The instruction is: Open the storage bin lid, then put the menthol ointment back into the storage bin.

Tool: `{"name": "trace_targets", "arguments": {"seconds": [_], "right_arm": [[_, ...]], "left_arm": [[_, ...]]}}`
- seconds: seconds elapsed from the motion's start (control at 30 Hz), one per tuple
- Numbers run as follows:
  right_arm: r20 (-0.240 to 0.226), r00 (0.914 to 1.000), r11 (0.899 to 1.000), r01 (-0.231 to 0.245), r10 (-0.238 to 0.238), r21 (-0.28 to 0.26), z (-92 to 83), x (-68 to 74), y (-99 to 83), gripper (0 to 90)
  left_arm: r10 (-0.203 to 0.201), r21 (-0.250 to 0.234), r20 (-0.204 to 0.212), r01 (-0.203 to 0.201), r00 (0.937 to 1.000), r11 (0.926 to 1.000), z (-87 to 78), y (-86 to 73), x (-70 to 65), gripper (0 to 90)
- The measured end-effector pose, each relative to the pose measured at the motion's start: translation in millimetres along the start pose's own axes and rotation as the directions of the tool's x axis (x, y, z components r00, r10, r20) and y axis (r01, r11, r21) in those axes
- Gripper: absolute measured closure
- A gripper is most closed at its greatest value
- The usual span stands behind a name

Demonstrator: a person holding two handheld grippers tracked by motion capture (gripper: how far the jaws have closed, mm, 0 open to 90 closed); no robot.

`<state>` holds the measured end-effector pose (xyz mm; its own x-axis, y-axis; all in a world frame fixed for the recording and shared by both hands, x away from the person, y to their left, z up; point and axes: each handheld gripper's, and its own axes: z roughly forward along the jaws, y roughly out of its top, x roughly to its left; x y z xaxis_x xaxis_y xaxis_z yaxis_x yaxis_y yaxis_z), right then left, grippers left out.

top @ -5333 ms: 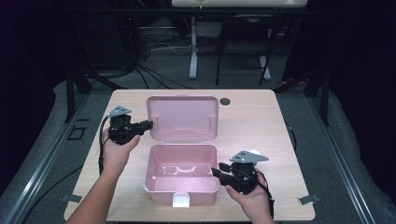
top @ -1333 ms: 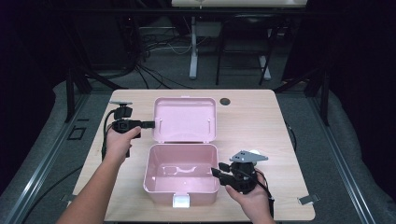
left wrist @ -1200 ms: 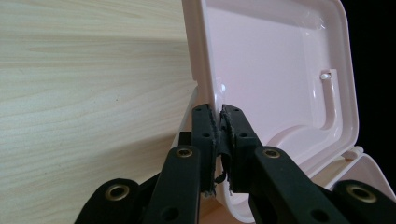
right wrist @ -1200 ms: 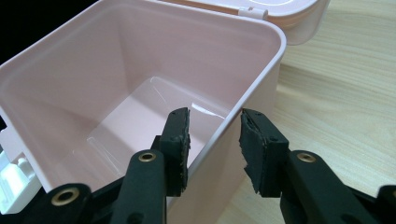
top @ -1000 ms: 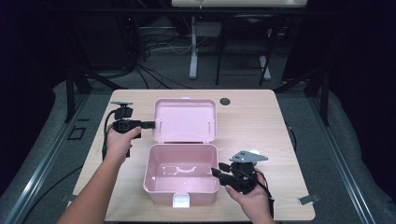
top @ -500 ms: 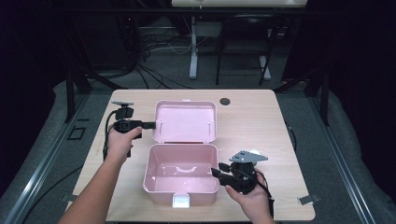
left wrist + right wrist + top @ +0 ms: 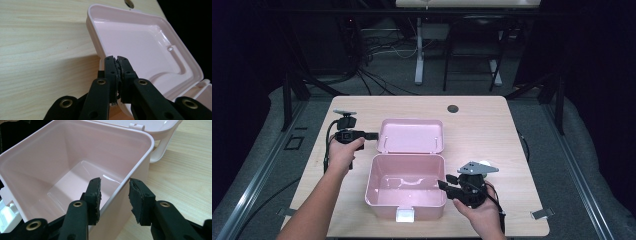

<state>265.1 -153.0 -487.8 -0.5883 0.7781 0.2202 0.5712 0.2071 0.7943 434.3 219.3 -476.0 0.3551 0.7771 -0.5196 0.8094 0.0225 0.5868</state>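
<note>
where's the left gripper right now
In the high view the left gripper is at the left edge of the open lid, jaws shut on its rim.

Count on the tabletop [image 7: 512, 130]: one pink box [image 7: 406, 186], open, with one hinged lid [image 7: 412, 135] lying flat at its 12 o'clock side and one white latch [image 7: 405, 215] at its 6 o'clock side. One dark round grommet [image 7: 453, 108] toward 12 o'clock. Two hand-held grippers: left gripper [image 7: 371, 135] at 9 o'clock, right gripper [image 7: 443, 184] at 4 o'clock. Two hands.

Each black tool [image 7: 116, 75] has brass-ringed holes, worn pads and a trailing cable.
</note>
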Motion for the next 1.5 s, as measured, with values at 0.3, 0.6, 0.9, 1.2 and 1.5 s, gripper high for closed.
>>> {"name": "trace_targets", "arguments": {"seconds": [0.3,0.6,0.9,1.2,1.5], "right_arm": [[0.001,1.0000,1.000,-0.001,0.001,-0.001,0.2,0.1,0.1,61.8],[-0.002,1.0000,1.000,-0.003,0.003,0.005,-0.2,-0.2,0.3,61.8],[0.002,1.0000,1.000,0.008,-0.008,0.004,-0.6,0.5,0.8,60.4],[-0.023,0.9997,0.999,0.008,-0.009,-0.046,-10.1,0.9,5.9,57.6],[-0.008,0.9999,0.997,0.008,-0.008,-0.080,-17.5,-4.6,8.9,54.4]], "left_arm": [[-0.004,-0.007,-0.002,0.004,1.0000,1.0000,0.2,-1.3,-0.6,87.5],[-0.006,-0.013,0.006,0.006,1.0000,0.9999,-0.2,-2.6,1.0,87.2],[0.014,-0.043,-0.005,-0.014,0.9999,0.9990,-9.2,-5.7,-4.1,77.7],[0.057,-0.085,-0.005,-0.057,0.9984,0.9947,-25.5,-18.1,-8.1,66.4],[0.084,-0.101,-0.031,-0.087,0.9960,0.9911,-35.4,-34.7,-6.2,62.2]]}}
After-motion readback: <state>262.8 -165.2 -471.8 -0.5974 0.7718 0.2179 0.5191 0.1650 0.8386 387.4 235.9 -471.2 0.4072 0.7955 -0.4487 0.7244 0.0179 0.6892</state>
